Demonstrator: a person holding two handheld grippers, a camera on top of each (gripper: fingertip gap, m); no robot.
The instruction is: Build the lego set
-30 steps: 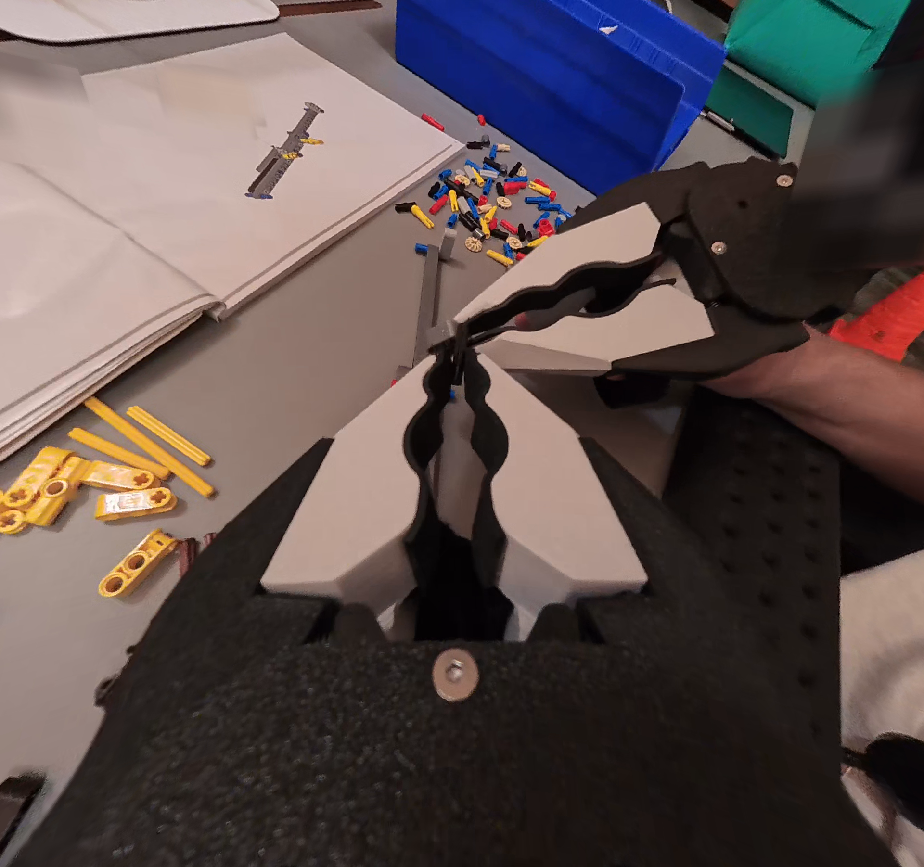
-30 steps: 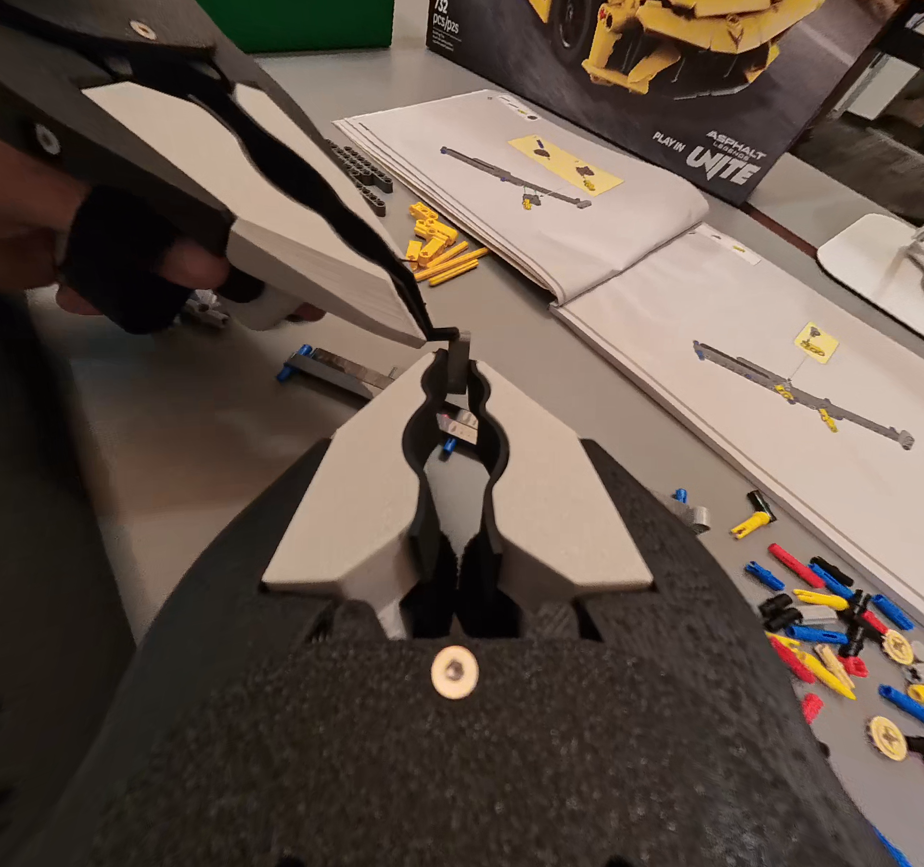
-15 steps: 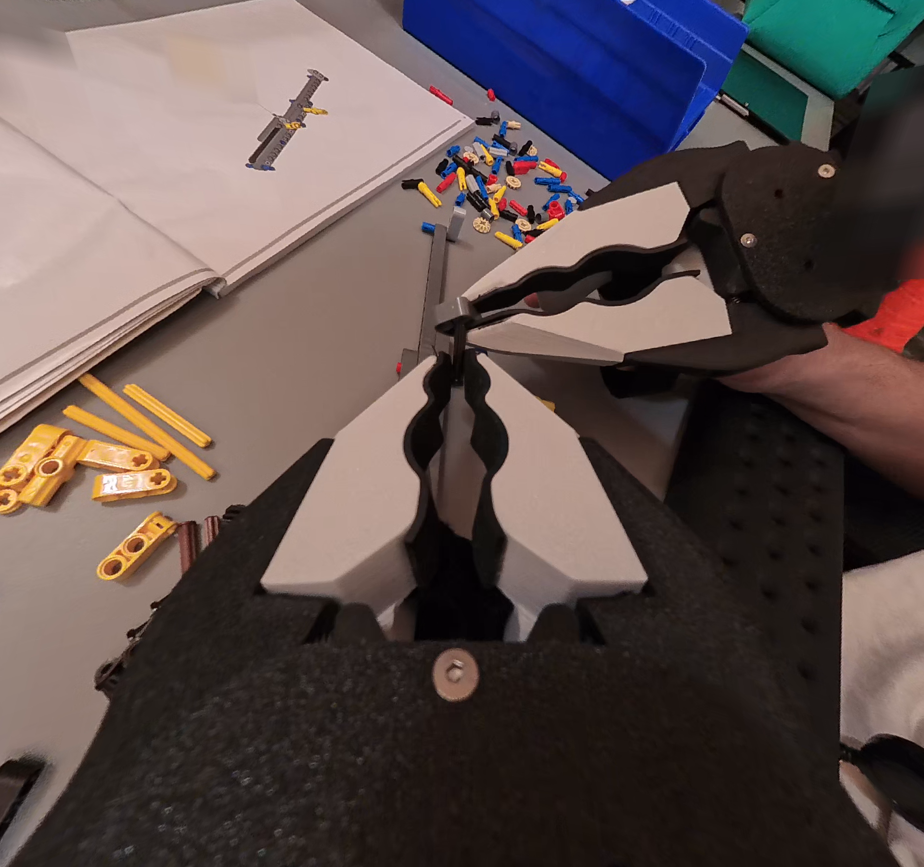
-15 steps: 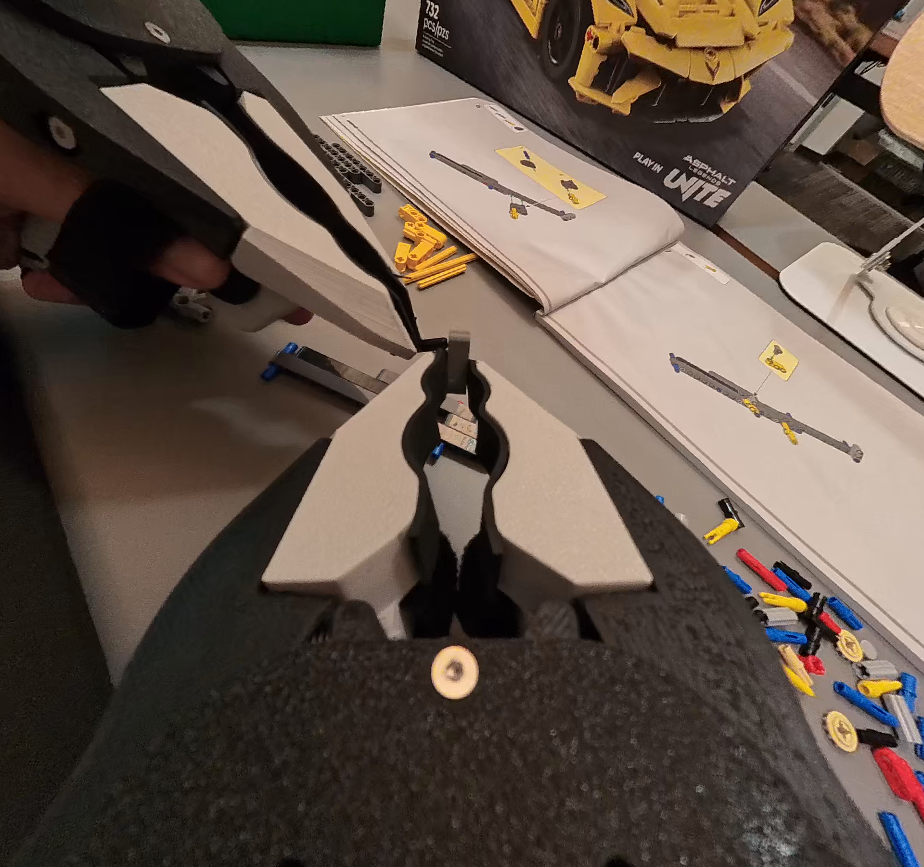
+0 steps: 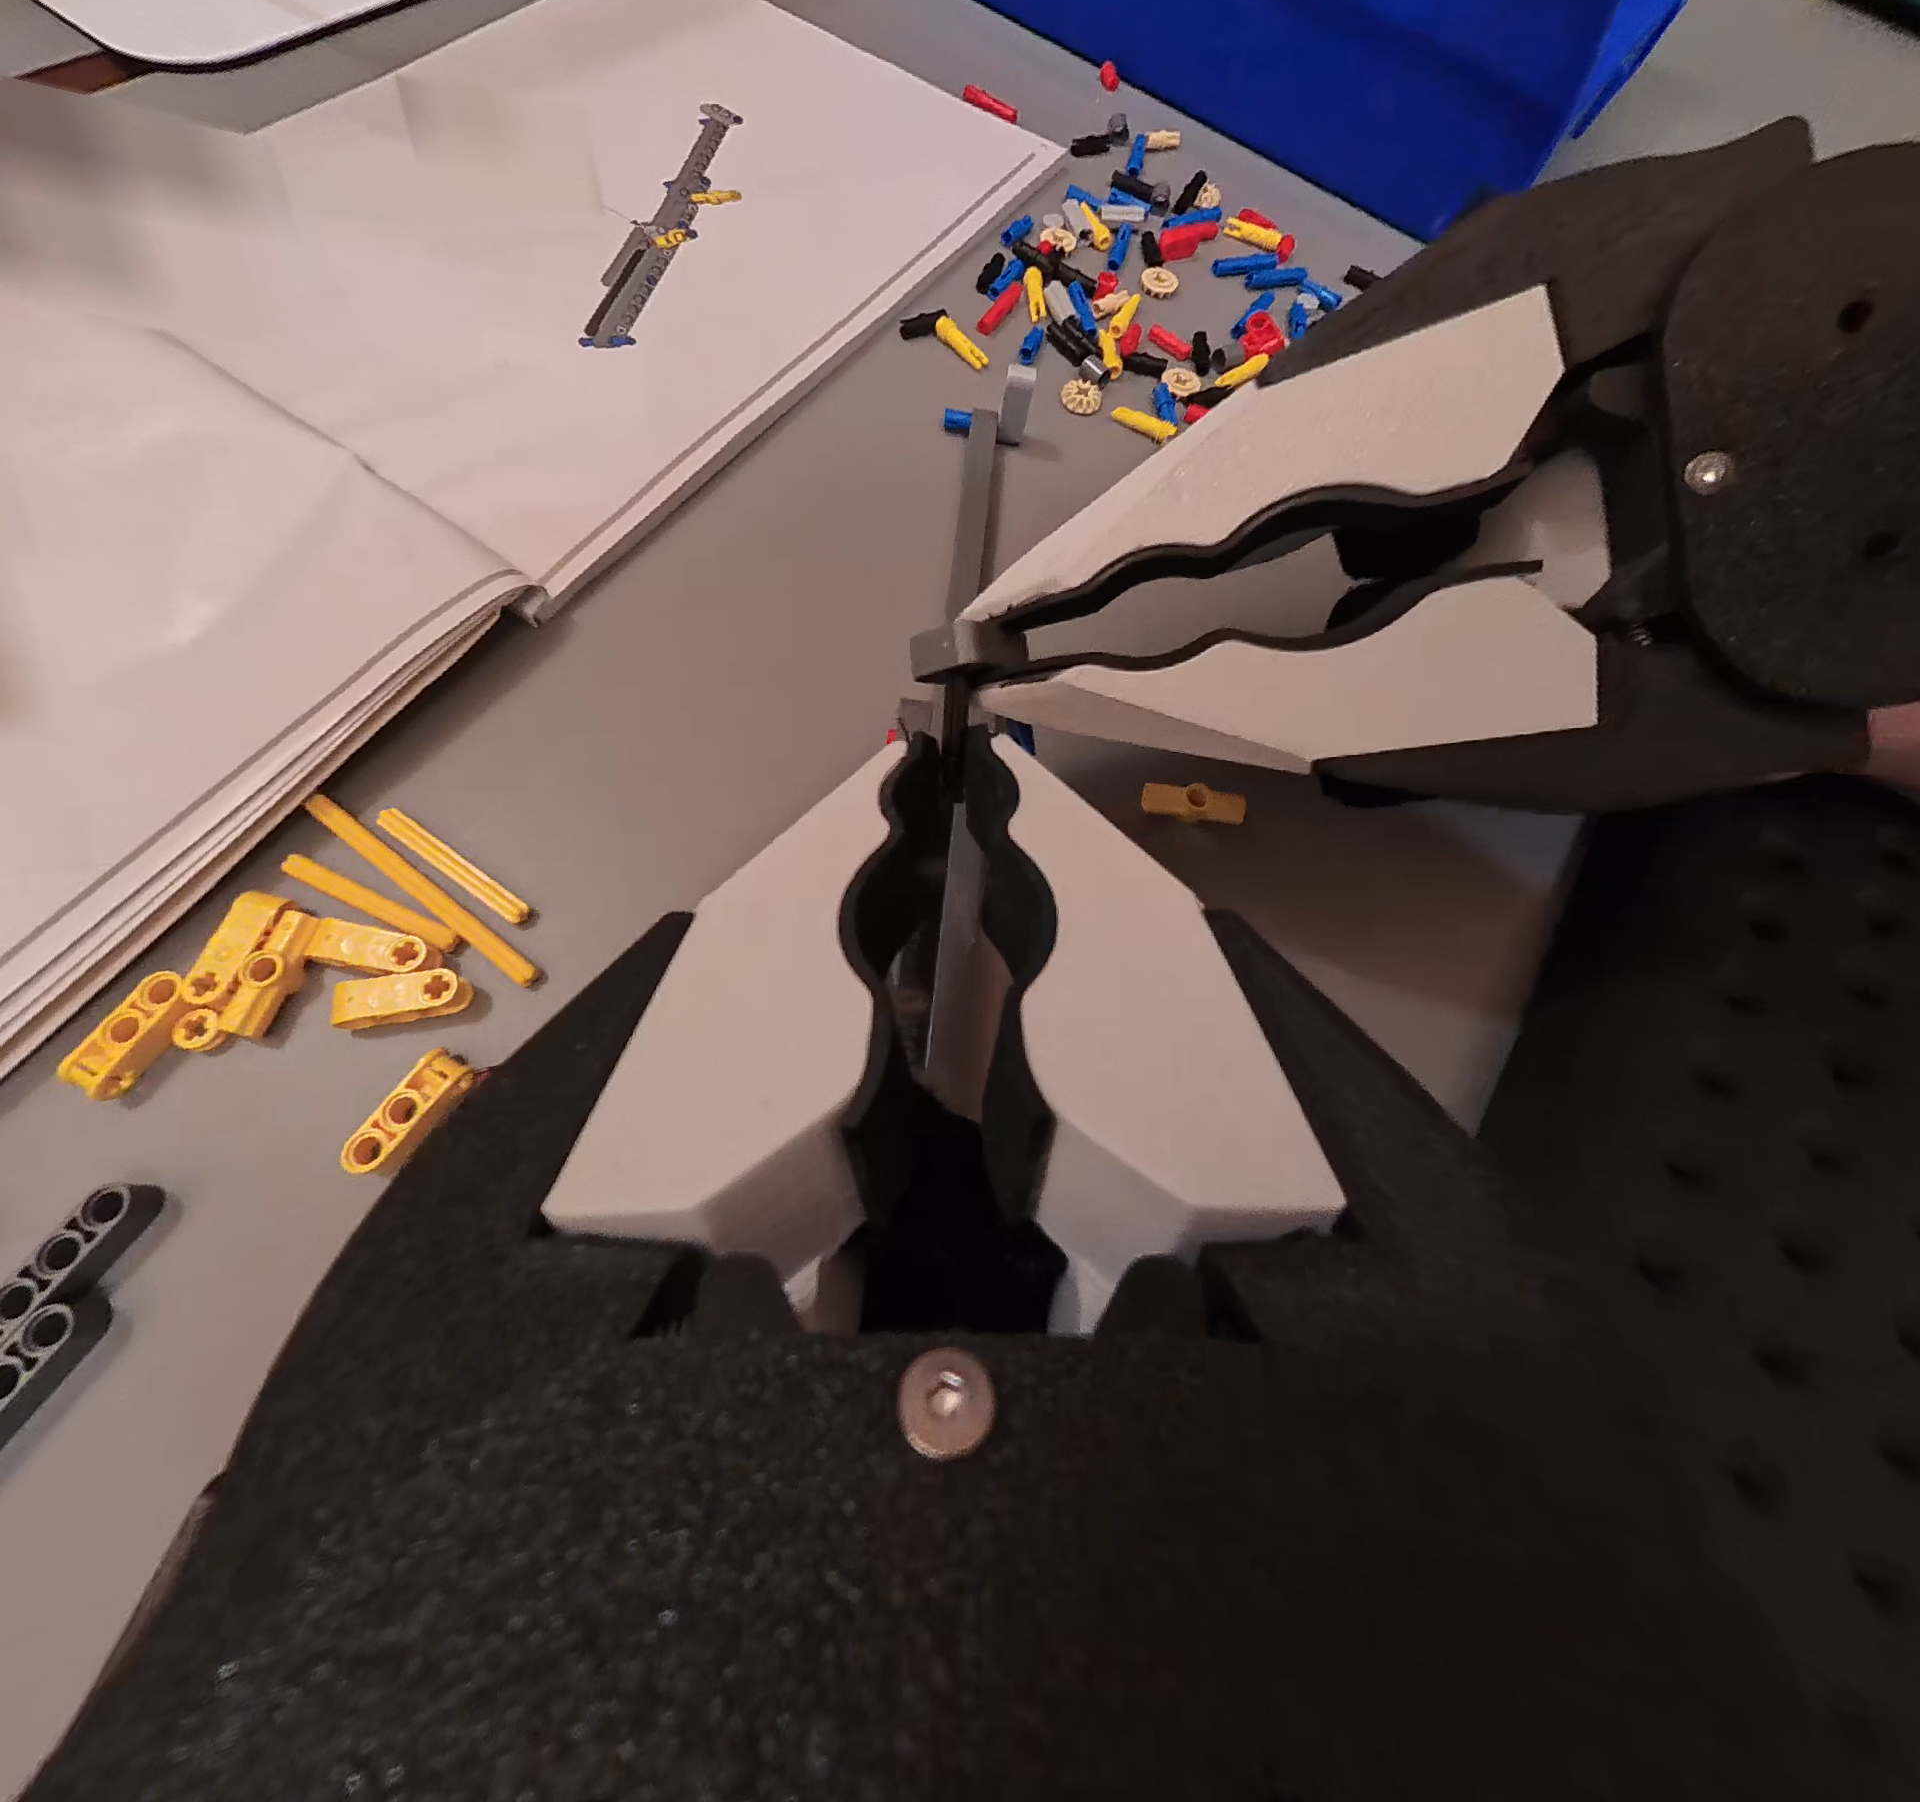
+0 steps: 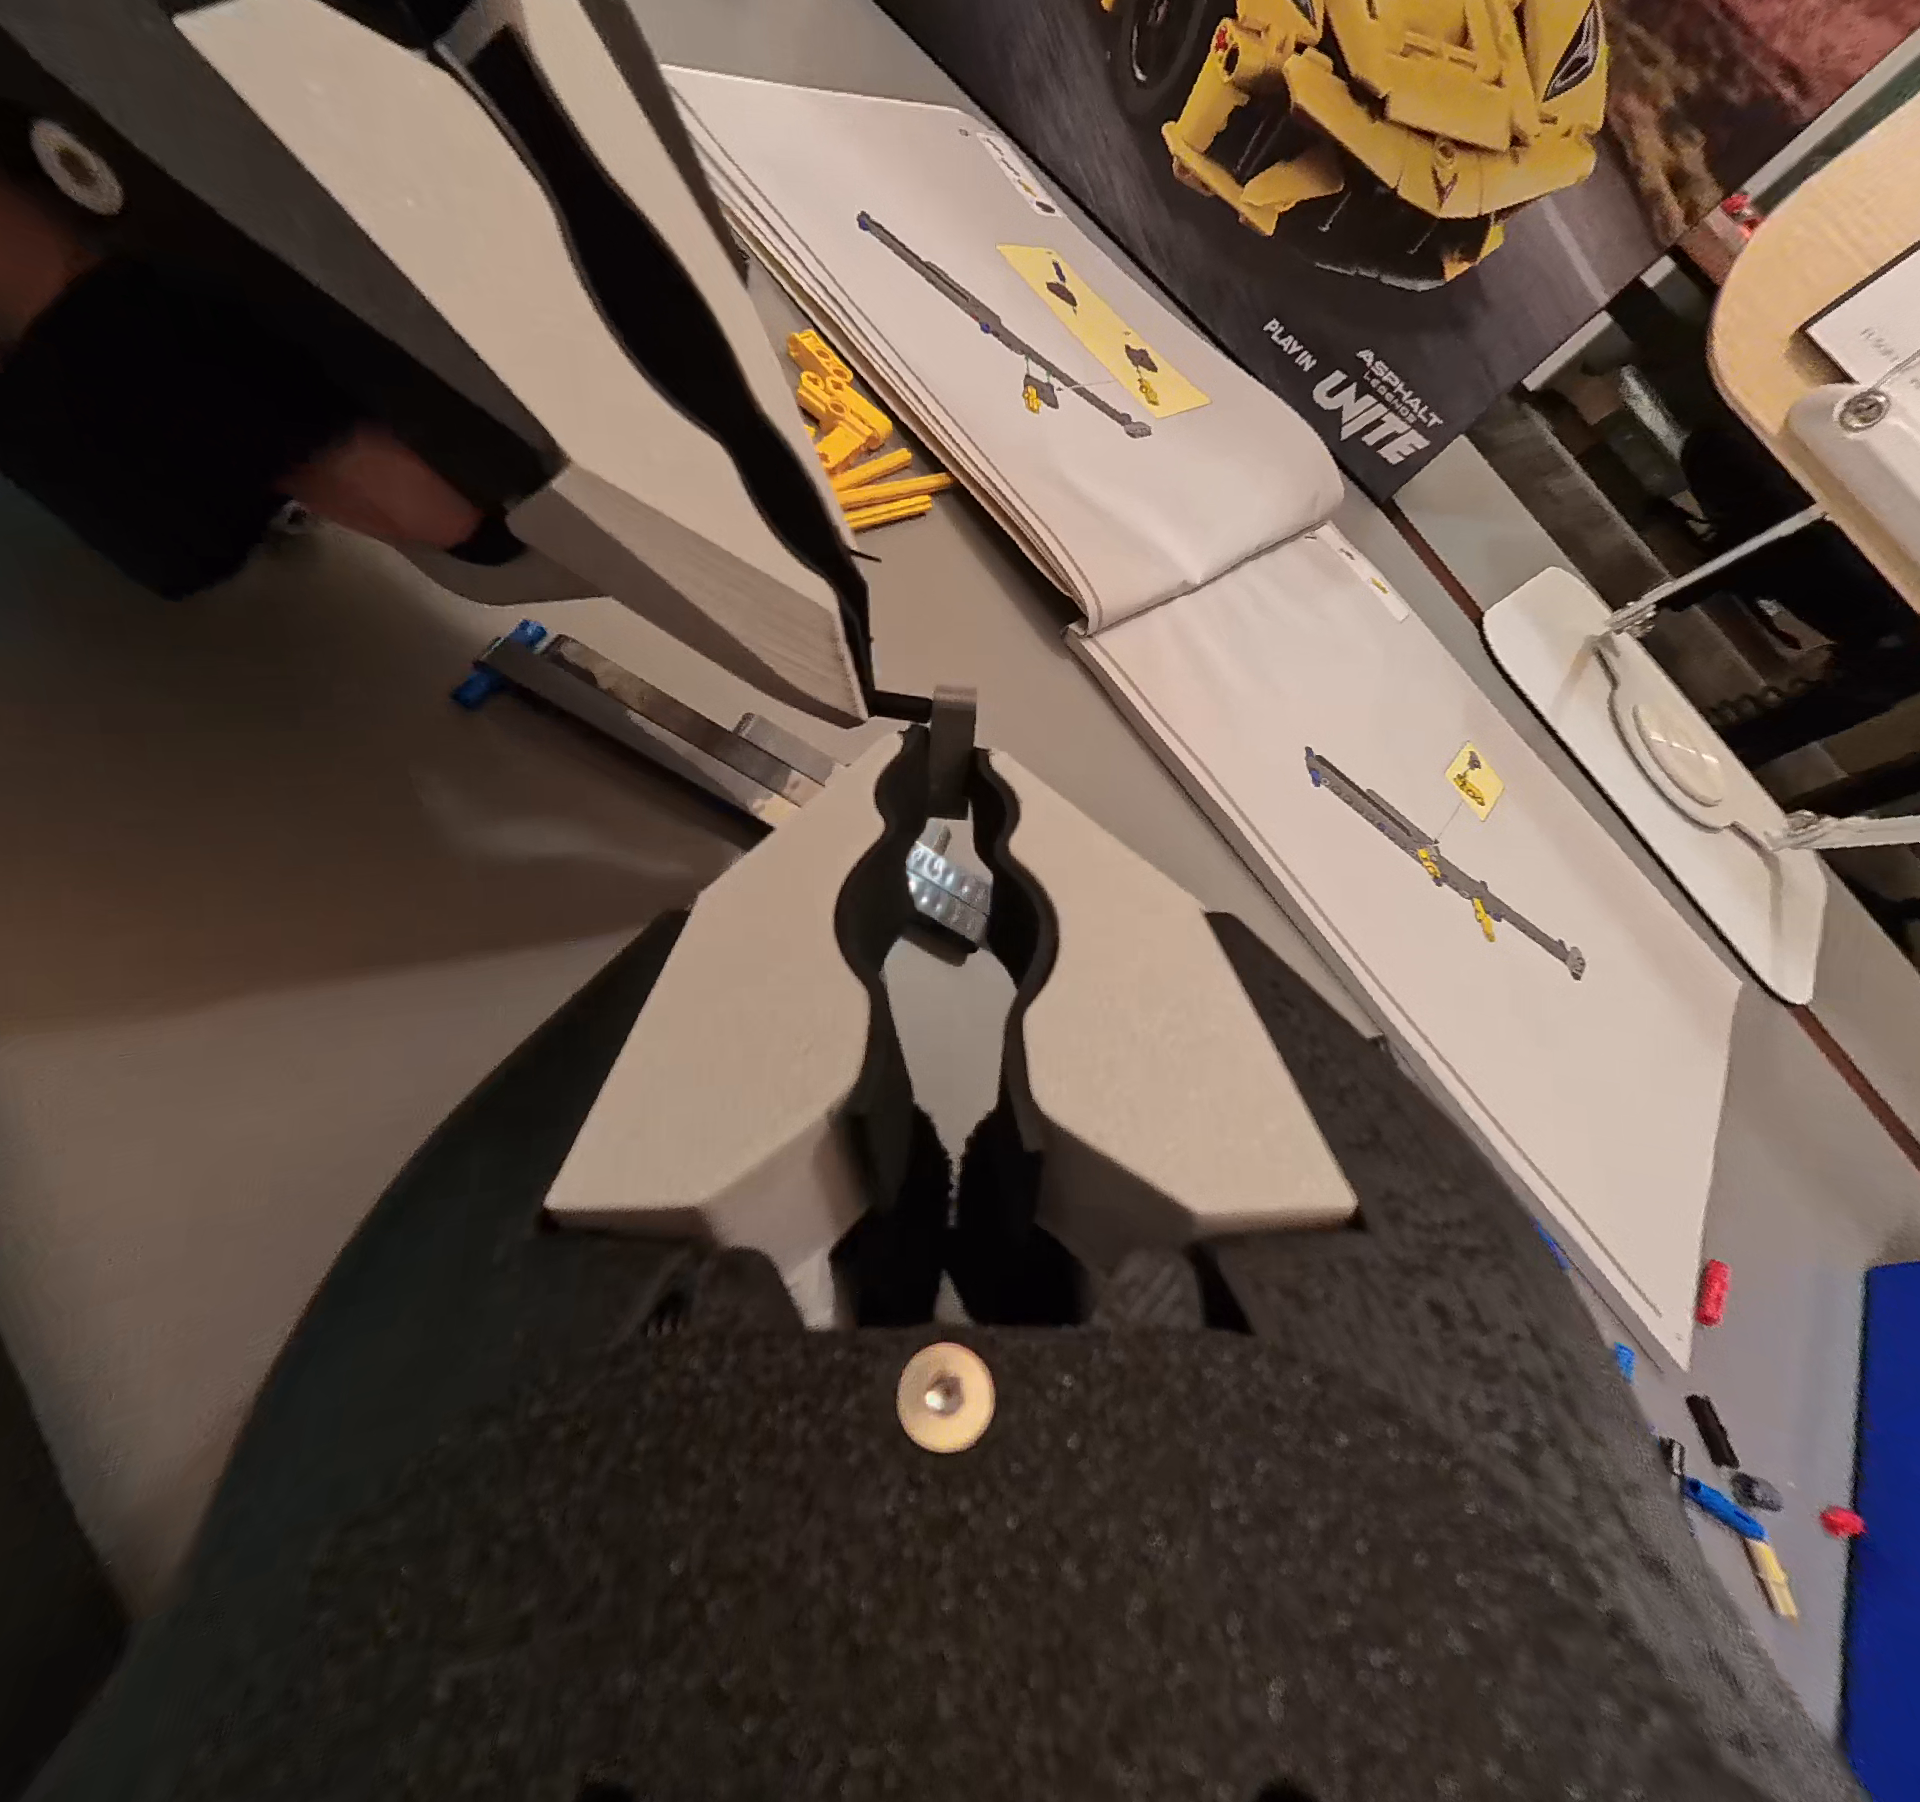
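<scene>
Left claw (image 5: pixel 951 750) clenched on a thin black pin (image 5: pixel 951 724), held upright at the tips. Right claw (image 6: pixel 951 760) clenched on a small dark grey piece (image 6: pixel 951 739), tips just beside the left claw's. In the left wrist view the pin's upper end meets the grey piece; whether it is seated, cannot tell. Long grey beam assembly (image 5: pixel 977 505) lies flat on the tabletop (image 5: pixel 675 713) beneath both claws. Open instruction booklet (image 5: pixel 416 298) to the left; yellow connectors and axles (image 5: pixel 312 963) near its edge; pile of small mixed pins (image 5: pixel 1132 298) beside a blue bin (image 5: pixel 1299 17).
</scene>
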